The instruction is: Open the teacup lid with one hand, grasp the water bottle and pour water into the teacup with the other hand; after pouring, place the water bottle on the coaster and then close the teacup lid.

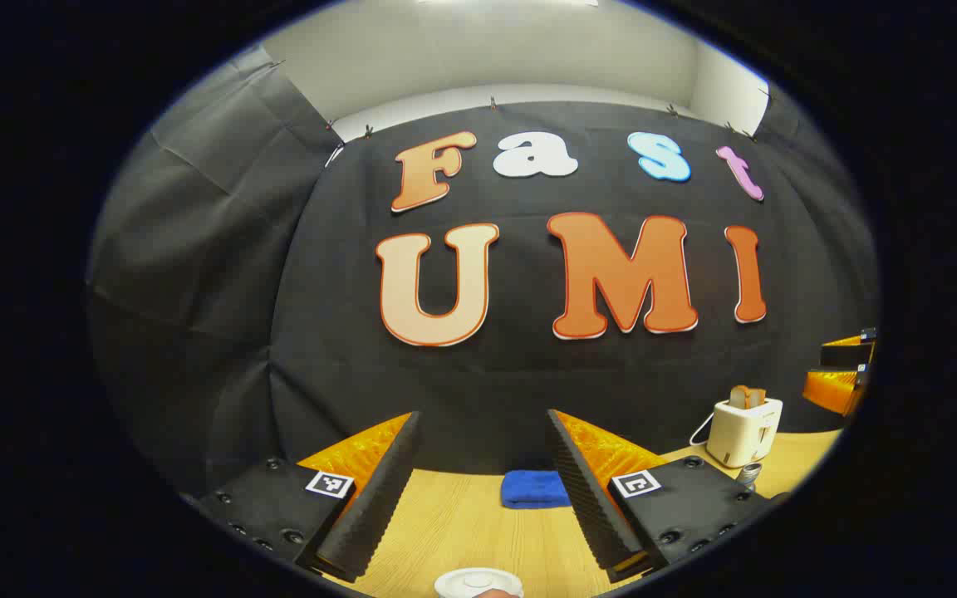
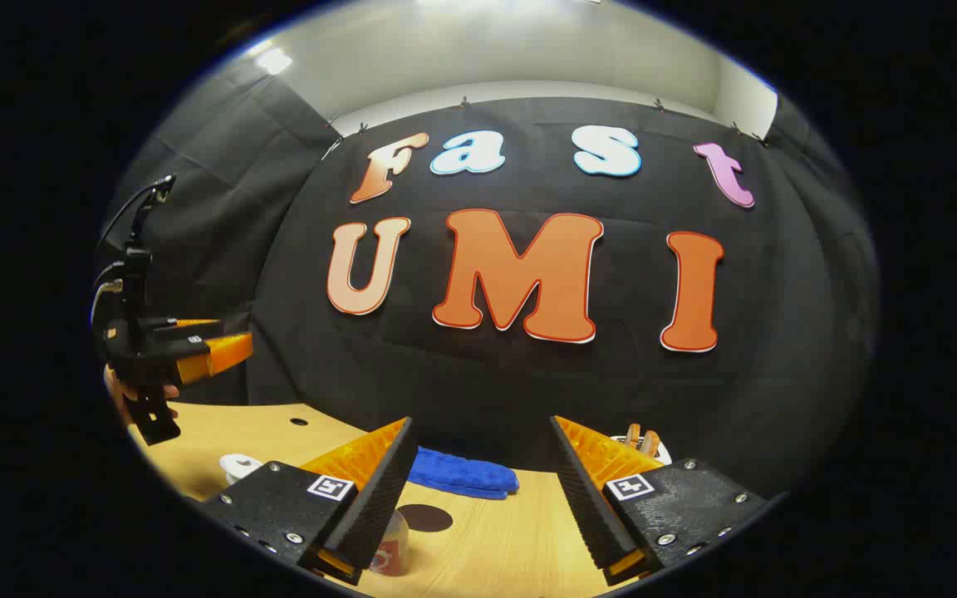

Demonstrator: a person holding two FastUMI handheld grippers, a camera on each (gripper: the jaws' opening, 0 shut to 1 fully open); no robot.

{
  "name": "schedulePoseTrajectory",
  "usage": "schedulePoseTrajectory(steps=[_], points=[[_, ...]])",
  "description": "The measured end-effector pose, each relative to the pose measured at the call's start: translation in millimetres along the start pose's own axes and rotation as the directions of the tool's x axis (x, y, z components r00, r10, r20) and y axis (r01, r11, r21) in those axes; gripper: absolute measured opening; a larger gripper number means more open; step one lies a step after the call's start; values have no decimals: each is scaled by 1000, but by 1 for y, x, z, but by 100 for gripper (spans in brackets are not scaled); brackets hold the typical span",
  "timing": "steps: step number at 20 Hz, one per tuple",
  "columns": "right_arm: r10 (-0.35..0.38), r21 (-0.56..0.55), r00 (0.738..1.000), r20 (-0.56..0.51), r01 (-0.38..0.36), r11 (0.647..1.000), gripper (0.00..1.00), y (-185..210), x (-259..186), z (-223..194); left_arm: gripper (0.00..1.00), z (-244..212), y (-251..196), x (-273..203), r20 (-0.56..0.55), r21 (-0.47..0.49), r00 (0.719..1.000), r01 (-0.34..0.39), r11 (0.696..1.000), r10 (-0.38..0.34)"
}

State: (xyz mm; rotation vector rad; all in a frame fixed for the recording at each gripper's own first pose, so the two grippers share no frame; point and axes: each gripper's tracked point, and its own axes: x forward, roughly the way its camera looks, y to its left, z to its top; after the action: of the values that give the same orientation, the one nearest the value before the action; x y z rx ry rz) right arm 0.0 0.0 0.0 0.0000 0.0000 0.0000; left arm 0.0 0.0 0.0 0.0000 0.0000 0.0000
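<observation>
Both grippers hang above the table w/ nothing held, so I judge the task is at its very start: lid not yet lifted, bottle not yet grasped.

The left gripper (image 1: 483, 490) has its fingers spread wide, empty. Just below it, at the bottom edge of the left gripper view, sits the white teacup lid (image 1: 478, 583), on the cup. In the right gripper view the same white cup (image 2: 239, 467) stands on the table, left of the near finger.

The right gripper (image 2: 483, 490) is also spread, empty. The water bottle (image 2: 391, 544) is low and partly hidden behind its left finger; the red label shows. The dark round coaster (image 2: 429, 517) lies just beside the bottle, apart from it.

Next move, I think: left gripper must go down and pinch the lid knob, while the right one drops and centres on the bottle body.

The table (image 1: 478, 531) is light wood. On it are a blue cloth (image 1: 535, 488) and a white toaster (image 1: 744, 430) w/ bread, near the black cloth wall. Pale wall and ceiling above.
</observation>
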Motion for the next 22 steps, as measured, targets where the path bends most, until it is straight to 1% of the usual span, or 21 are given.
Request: schedulePoseTrajectory(steps=[1, 2, 3, 4, 5, 6, 8, 9, 11, 14, 16, 17, 19, 20, 21, 22], points=[[-5, 0, 1000, 10, 5, 1000, 95, -1, 0, 5, 97, 10, 5, 1, 30, -25, 999, -22, 999, 23], [-4, 10, 1000, 21, 3, 1000, 96, 1, 1, 12, 98, 15, 8, 1, 41, -46, 998, -40, 998, 42], [5, 14, 1000, 20, -6, 1000, 95, 5, 1, 17, 99, 18, 3, 1, 46, -60, 998, -32, 998, 35], [15, 10, 999, 38, -15, 1000, 96, 8, -2, 24, 99, 18, -4, -1, 40, -58, 999, -21, 998, 23], [21, 4, 998, 57, -21, 1000, 95, 9, -3, 30, 94, 19, -6, -2, 40, -48, 999, -16, 999, 18], [33, -1, 998, 58, -33, 999, 95, 13, -4, 31, 94, 21, -5, -5, 47, -41, 999, -17, 999, 19], [50, -17, 998, 36, -49, 999, 95, 23, -4, 22, 94, 16, 4, -6, 32, -46, 998, -45, 998, 46], [40, -27, 999, 21, -39, 999, 95, 22, -5, 19, 94, 14, 7, -6, 29, -36, 998, -57, 998, 58], [24, -44, 1000, 0, -24, 999, 95, 24, -8, 11, 99, 13, 7, -4, 21, -3, 998, -59, 998, 59], [14, -45, 999, -35, -15, 999, 95, 29, -12, 7, 94, 24, 3, -4, 51, 21, 998, -34, 999, 33], [-2, -36, 1000, -26, 1, 999, 96, 28, -17, 12, 94, 20, -8, 4, 28, 34, 1000, 0, 999, -1], [0, -23, 1000, -24, -1, 1000, 95, 30, -19, 15, 95, 20, -11, 5, 18, 34, 1000, 12, 999, -13], [6, 0, 1000, -15, -6, 1000, 97, 34, -22, 19, 99, 20, -18, 3, 1, 25, 999, 35, 999, -36], [6, 12, 1000, -11, -6, 1000, 97, 33, -22, 23, 96, 20, -15, 1, -1, 26, 1000, 31, 999, -31], [3, 23, 1000, -11, -3, 1000, 97, 33, -23, 24, 100, 20, -13, 0, -4, 27, 1000, 27, 999, -27], [5, 39, 1000, -11, -4, 999, 97, 33, -23, 23, 97, 19, -14, -2, -9, 29, 999, 32, 999, -31]])
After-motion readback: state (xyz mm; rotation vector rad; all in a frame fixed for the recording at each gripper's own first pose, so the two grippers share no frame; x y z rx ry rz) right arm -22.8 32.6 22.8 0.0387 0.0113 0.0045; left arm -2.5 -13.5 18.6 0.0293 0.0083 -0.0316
